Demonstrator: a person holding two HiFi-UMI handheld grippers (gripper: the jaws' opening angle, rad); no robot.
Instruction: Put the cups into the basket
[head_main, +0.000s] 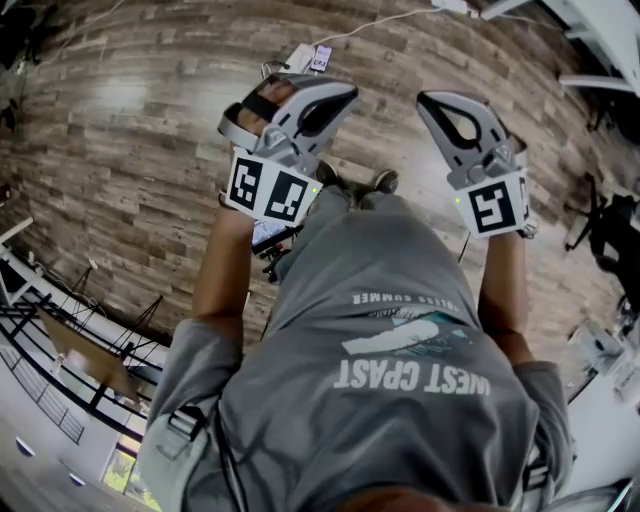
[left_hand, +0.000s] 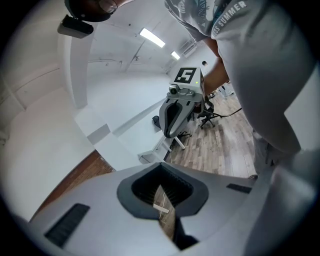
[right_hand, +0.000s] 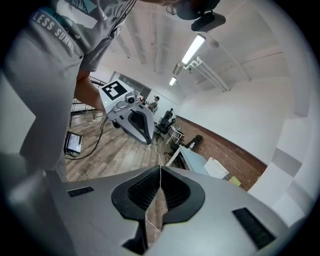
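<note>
Wood-plank floor (head_main: 120, 150) lies beyond both sets of fingers, and no cups or basket show ahead of them or beside them in any view. The left gripper (head_main: 325, 105) and right gripper (head_main: 445, 115) are each pressed closed on nothing. Probably best to find the cups first, then part the fingers before reaching. The shirt (head_main: 400, 330) reads "WEST COAST" and "SUMMER".

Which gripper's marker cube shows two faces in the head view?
The left gripper: its cube shows two marker faces side by side, while the right gripper has its cube turned so only one marker face shows.
</note>
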